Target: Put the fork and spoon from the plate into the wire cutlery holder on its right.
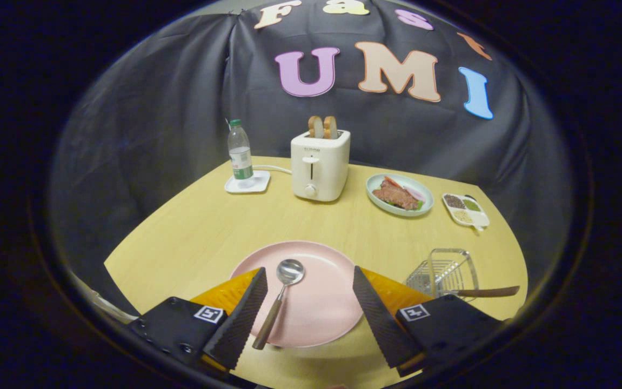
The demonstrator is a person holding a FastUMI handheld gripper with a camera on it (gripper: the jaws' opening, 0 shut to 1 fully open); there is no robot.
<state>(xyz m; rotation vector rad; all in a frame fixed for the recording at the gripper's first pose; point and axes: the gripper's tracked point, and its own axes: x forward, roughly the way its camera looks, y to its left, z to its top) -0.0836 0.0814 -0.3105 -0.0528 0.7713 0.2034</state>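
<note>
The gripper point(308, 302) hangs released over the pink plate point(324, 319), its fingers spread wide with nothing between them but plate. The spoon point(280, 302) lies on the plate close beside the left finger, bowl pointing away, wooden handle reaching over the near rim. A wooden handle point(486, 292) (most likely the fork's) already sticks out of the wire cutlery holder point(446, 273) on the counter point(192, 232) to the right. The risk lies in the off-centre spoon: closing as placed, the left finger could nudge the handle and spin it, or the slim handle could slip and drop short of the holder.
</note>
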